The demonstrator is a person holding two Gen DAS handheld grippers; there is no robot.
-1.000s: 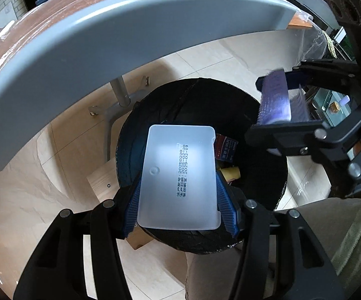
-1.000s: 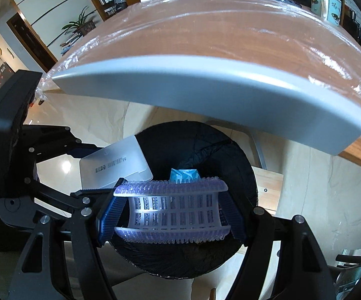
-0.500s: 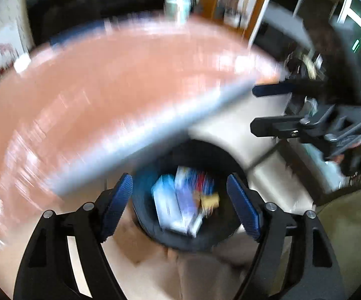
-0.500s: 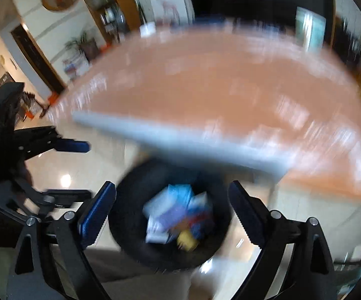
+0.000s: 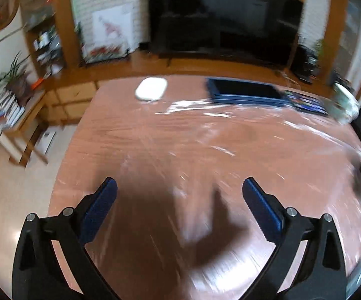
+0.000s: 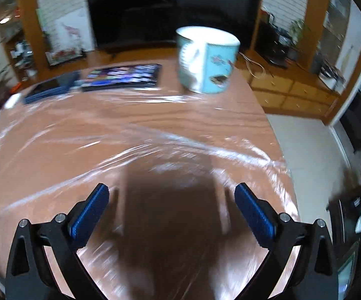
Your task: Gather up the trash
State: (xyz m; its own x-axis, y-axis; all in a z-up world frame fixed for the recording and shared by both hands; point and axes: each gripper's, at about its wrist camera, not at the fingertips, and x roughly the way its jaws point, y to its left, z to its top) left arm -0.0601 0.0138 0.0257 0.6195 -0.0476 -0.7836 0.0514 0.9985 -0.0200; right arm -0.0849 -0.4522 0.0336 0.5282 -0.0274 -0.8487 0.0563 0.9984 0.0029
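Both views are blurred and look down on a round wooden table [image 5: 205, 145] wrapped in shiny plastic film. My left gripper [image 5: 179, 185] hangs over the table's near part, its jaws opening wide with nothing between the blue pads [image 5: 98, 215]. Over the same table [image 6: 130, 137] my right gripper [image 6: 171, 188] stands open and empty. The black bin and the trash dropped into it are out of view. No loose trash shows on the tabletop near either gripper.
A white oval object [image 5: 151, 92], a dark blue tray [image 5: 245, 92] and a colourful magazine [image 6: 123, 75] lie along the table's far side. A turquoise mug [image 6: 206, 60] stands at the far right. Beyond are a dark television, wooden cabinets and shelves.
Both grippers let go of their trash, the white plastic lid and the ribbed white tray, over the black bin, opened wide, and swung up from the bin to above the tabletop.
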